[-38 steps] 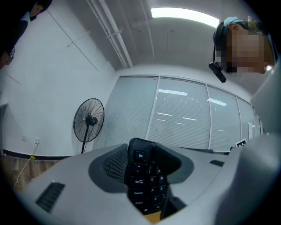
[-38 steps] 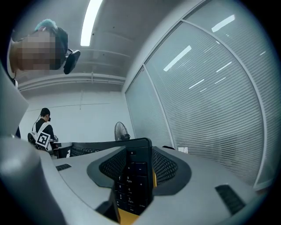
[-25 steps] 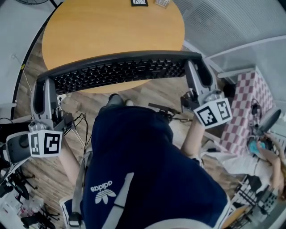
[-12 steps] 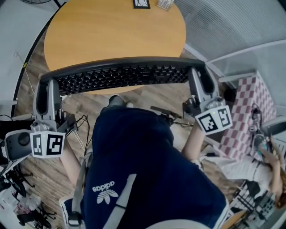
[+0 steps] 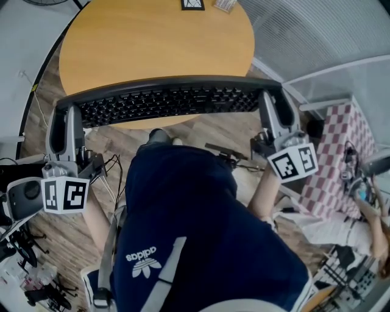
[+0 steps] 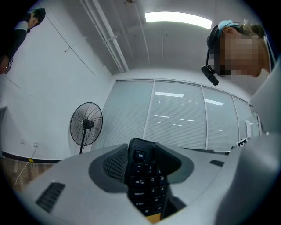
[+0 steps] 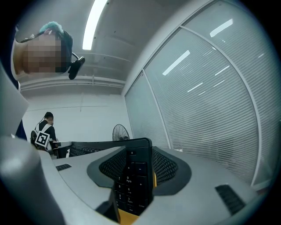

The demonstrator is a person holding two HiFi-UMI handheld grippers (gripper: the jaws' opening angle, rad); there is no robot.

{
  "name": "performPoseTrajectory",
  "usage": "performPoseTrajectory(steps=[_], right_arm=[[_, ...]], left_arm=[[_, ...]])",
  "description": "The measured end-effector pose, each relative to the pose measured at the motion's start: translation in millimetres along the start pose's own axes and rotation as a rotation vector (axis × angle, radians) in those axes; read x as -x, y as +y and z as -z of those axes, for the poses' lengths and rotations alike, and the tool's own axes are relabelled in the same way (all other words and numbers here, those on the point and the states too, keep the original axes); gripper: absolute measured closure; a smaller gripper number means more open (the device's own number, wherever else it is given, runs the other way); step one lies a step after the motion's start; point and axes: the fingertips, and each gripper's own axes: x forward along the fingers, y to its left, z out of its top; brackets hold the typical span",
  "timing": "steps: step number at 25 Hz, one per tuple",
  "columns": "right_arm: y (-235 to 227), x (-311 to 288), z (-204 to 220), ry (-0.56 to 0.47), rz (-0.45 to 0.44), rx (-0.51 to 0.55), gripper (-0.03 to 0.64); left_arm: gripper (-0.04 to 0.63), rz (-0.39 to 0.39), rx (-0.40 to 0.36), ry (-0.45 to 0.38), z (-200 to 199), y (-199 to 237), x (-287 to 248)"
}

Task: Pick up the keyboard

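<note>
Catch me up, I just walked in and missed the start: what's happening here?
A person is holding a black keyboard by its two ends with handheld grippers. The left gripper is shut on the Esc end, and the right gripper is shut on the number-pad end. The keyboard appears lifted, roughly level, above the near edge of the round wooden table, in front of the person's body.

Round wooden table [image 5: 158, 42]: 2 small things at its far edge, a black-framed card [image 5: 192, 3] beside a pale object [image 5: 223, 4].
</note>
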Motion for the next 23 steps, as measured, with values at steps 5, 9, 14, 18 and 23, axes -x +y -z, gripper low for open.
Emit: performPoseTrajectory(steps=[5,9,14,18,23], right_arm=[[1.2,-1.5,-0.5,-0.001,0.001,-0.001,0.446],[1.9,-0.7,-3.8,-0.004,0.006,0.005,0.446],[1.0,0.0,-4.2,-0.012,0.009,0.006,0.446],[1.5,0.0,-2.2,-0.010,0.013,-0.001,0.446],[0.2,-2.2,-1.4,-0.002,0.016,-0.004,0.446]], left_arm=[[0.407,0.003,0.003,0.006,1.5,0.9,-0.7],[0.407,0.010,0.008,0.010,0.8,0.3,-0.7],[0.407,0.011,0.010,0.010,1.3,0.2,-1.7],[0.407,0.011,0.010,0.014,1.2,1.8,-1.4],[0.407,0.013,0.011,0.022,2.9,2.5,-5.5]])
